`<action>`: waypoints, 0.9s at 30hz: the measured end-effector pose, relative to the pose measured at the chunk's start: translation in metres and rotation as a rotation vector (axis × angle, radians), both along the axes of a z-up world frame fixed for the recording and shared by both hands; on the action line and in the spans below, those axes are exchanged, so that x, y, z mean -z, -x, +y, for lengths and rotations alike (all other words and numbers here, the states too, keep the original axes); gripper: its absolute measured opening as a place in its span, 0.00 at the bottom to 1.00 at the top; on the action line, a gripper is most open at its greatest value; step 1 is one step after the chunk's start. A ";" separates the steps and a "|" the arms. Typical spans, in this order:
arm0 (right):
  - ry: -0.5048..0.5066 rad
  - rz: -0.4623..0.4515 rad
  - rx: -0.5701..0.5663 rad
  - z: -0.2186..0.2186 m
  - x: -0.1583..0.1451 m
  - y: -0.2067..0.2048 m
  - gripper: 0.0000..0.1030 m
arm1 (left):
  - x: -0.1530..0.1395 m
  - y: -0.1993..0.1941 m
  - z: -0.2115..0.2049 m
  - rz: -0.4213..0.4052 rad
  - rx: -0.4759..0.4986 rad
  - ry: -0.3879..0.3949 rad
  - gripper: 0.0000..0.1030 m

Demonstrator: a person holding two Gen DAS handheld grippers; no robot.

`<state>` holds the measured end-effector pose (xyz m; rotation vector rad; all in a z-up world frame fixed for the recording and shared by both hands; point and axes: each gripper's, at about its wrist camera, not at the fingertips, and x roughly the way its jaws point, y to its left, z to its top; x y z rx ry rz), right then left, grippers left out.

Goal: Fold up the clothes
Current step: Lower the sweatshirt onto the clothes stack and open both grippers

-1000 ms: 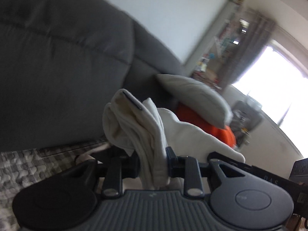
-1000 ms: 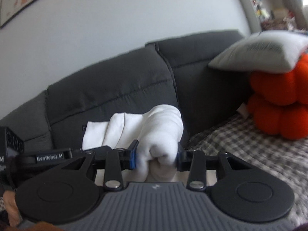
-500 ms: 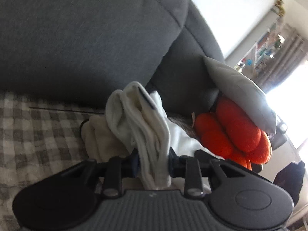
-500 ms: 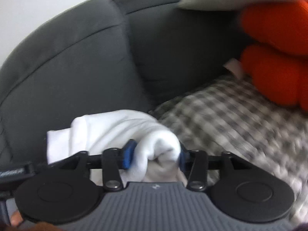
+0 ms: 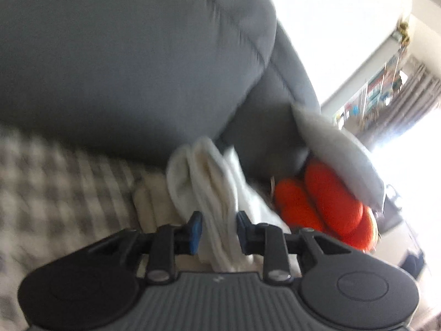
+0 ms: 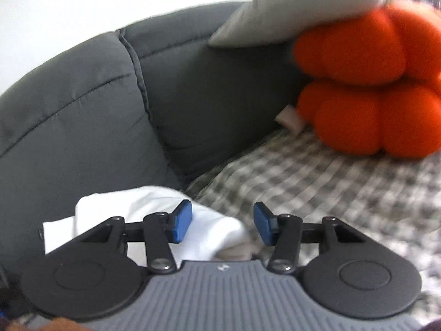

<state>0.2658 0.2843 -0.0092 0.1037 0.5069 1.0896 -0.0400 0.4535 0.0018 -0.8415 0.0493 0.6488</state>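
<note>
Now left gripper [image 5: 217, 230] fingers clamp white garment [image 5: 209, 182]; right gripper [image 6: 222, 223] fingers apart, cloth unpinched.

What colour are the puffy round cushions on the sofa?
Bright orange cushions, clearest in the right wrist view.

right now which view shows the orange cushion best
The right wrist view: the orange cushion fills its upper right, its stacked lobes showing under the grey pillow. The left wrist view shows it smaller, tilted, partly behind the white garment.
</note>
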 end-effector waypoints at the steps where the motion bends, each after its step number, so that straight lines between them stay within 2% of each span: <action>1: -0.020 -0.023 -0.001 -0.006 -0.004 0.004 0.58 | -0.009 0.008 -0.003 -0.027 -0.030 -0.039 0.26; 3: -0.054 -0.059 -0.016 -0.017 -0.012 0.013 0.59 | -0.026 0.015 -0.011 -0.056 -0.043 -0.130 0.26; 4: -0.061 -0.052 -0.058 -0.019 -0.015 0.018 0.59 | -0.033 0.016 -0.014 -0.059 -0.043 -0.169 0.29; 6: -0.021 -0.098 -0.128 -0.017 -0.018 0.036 0.59 | -0.035 0.008 -0.014 -0.039 -0.009 -0.202 0.30; 11: 0.151 -0.322 -0.218 0.000 -0.003 0.093 0.59 | -0.016 -0.020 0.009 -0.018 0.099 -0.169 0.30; 12: 0.170 -0.344 -0.216 0.003 0.003 0.097 0.59 | -0.013 -0.025 0.015 -0.011 0.108 -0.171 0.30; 15: 0.223 -0.405 -0.213 0.011 0.017 0.106 0.59 | -0.002 -0.036 0.030 0.076 0.112 -0.142 0.30; 18: 0.238 -0.418 -0.240 0.011 0.023 0.103 0.59 | 0.005 -0.040 0.031 0.168 0.104 -0.127 0.25; 19: 0.242 -0.423 -0.249 0.011 0.025 0.102 0.59 | 0.005 -0.042 0.027 0.209 0.095 -0.151 0.21; 23: 0.257 -0.424 -0.265 0.014 0.029 0.100 0.60 | 0.006 -0.046 0.013 0.312 0.074 -0.232 0.20; 27: 0.252 -0.434 -0.268 0.011 0.035 0.104 0.61 | 0.008 -0.044 0.010 0.339 0.083 -0.237 0.20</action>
